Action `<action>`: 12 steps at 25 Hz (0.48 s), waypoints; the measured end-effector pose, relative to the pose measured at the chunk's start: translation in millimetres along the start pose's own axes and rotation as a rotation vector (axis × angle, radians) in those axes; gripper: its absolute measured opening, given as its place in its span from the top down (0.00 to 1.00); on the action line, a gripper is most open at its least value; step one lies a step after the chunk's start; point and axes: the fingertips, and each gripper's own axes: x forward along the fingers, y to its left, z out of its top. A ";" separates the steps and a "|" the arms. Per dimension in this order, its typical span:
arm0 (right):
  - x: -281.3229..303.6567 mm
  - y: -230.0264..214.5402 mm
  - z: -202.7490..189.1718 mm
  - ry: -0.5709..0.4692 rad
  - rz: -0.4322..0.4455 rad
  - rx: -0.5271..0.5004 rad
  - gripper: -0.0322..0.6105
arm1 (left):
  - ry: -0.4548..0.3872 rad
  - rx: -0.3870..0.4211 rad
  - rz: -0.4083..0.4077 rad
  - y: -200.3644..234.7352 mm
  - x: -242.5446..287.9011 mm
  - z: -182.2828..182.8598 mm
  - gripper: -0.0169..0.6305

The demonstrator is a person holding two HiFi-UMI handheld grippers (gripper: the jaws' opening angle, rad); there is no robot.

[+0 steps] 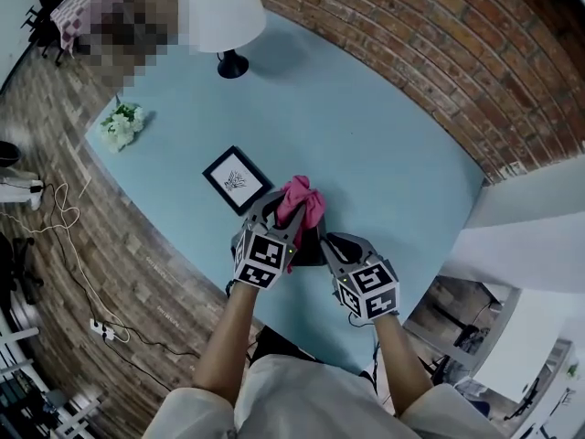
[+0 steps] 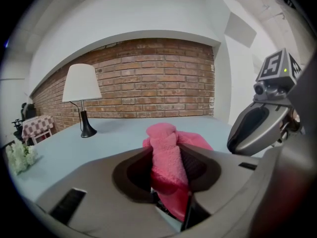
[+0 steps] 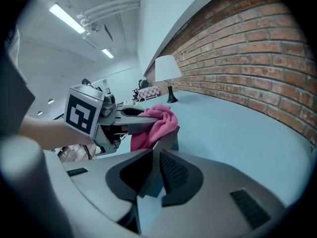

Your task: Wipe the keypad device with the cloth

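The pale blue desk [image 1: 393, 154] lies open ahead and rightward to the red brick wall [image 1: 439, 53]. A black-framed picture [image 1: 236, 179] lies just left of the pink cloth [image 1: 302, 199]; the white-shaded lamp [image 1: 224, 16] and white flower bunch [image 1: 122, 124] stand well apart.

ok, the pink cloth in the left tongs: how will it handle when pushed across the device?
Likely floppy: the pink cloth bunches and folds above the left tongs. Probably light and grippy, given its fuzzy pile. It may drag rather than slide on the keypad device.

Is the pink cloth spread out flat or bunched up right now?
Bunched up: the pink cloth is a crumpled wad pinched in the left gripper, folds bulging past its jaws.
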 end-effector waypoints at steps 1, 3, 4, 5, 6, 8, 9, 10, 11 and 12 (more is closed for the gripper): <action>0.5 -0.8 0.4 -0.002 -0.012 -0.007 0.84 | 0.003 0.001 0.003 0.0 -1.2 -2.3 0.72; 1.6 -1.1 0.1 0.001 -0.023 -0.017 0.87 | 0.017 0.009 0.010 0.3 -4.0 -8.8 0.73; 2.2 -0.6 -0.1 0.003 -0.022 -0.017 0.91 | 0.025 0.011 0.016 0.7 -5.5 -13.1 0.73; 2.7 0.0 0.0 0.003 -0.019 -0.015 0.92 | 0.031 0.009 0.022 1.5 -7.1 -18.0 0.72; 3.0 0.4 0.1 0.003 -0.016 -0.014 0.92 | 0.038 0.001 0.028 2.8 -8.8 -23.4 0.72; 3.6 0.9 0.1 0.003 -0.011 -0.009 0.91 | 0.055 -0.019 0.039 6.6 -11.9 -35.0 0.72; 3.8 1.2 0.0 0.002 -0.009 -0.004 0.91 | 0.063 -0.029 0.043 8.8 -13.1 -40.8 0.72; 4.0 1.3 -0.1 0.000 -0.008 0.001 0.91 | 0.070 -0.039 0.047 11.0 -14.0 -46.2 0.72; 4.1 1.4 -0.2 -0.002 -0.007 0.007 0.92 | 0.076 -0.051 0.050 13.3 -14.7 -51.5 0.72; 4.2 1.5 -0.2 -0.004 -0.006 0.011 0.93 | 0.082 -0.066 0.052 15.5 -15.1 -56.7 0.72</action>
